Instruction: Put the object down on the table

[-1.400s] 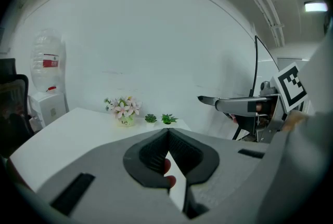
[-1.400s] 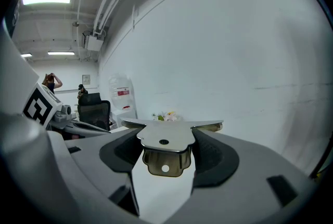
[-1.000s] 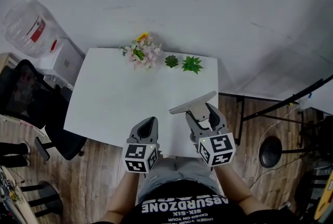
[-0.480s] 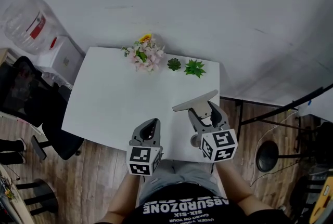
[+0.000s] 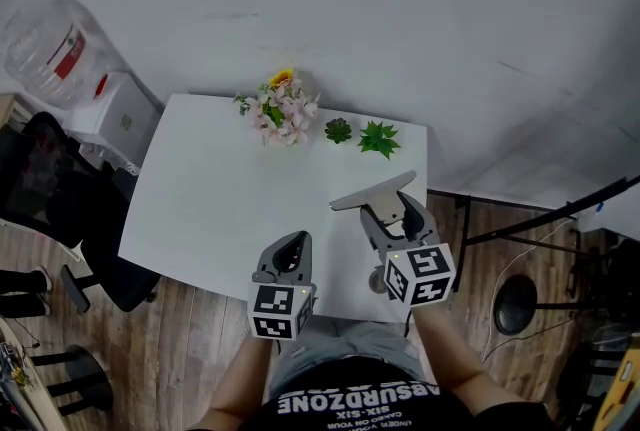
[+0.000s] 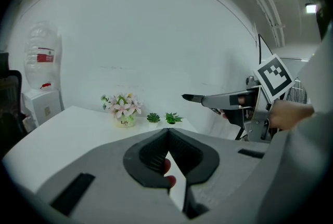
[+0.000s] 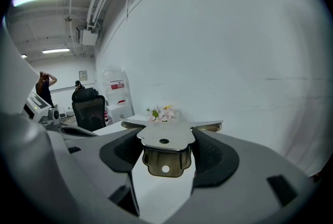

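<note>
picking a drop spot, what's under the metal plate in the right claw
Only bare white table shows around the metal plate held in the right claw; the patch directly beneath it is covered.

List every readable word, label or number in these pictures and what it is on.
"ABSURDZONE": person's shirt, seen upside down; the smaller lines under it are unreadable.
"Life": flower pot, faint.
Too blurred to read: red label on water bottle.
</note>
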`<state>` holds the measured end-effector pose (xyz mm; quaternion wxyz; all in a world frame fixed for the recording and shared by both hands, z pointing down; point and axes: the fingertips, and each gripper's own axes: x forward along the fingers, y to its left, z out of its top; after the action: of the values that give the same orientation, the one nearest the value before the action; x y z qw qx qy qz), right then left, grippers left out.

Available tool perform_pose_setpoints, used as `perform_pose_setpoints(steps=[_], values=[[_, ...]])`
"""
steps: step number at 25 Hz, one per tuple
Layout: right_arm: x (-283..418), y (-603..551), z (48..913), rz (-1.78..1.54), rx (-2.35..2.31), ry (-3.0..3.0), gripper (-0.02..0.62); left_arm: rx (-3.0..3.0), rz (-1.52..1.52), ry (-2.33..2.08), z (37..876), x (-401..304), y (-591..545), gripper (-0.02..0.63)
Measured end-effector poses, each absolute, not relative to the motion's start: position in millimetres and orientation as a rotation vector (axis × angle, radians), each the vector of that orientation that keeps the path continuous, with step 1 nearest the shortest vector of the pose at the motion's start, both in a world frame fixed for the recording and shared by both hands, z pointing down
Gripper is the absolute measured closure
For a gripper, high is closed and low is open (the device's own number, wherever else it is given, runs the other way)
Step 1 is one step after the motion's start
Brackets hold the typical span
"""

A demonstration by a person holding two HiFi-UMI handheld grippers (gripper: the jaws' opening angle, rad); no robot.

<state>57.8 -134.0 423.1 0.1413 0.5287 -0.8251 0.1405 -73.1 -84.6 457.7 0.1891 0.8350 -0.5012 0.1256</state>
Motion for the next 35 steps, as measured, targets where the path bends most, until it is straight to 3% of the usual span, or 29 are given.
perform_pose_setpoints(steps=[35], values=[[42, -195, 480, 0.457, 1.442, -2.346, 0.307, 2.27, 0.419, -1.392, 496, -76, -108, 0.609]])
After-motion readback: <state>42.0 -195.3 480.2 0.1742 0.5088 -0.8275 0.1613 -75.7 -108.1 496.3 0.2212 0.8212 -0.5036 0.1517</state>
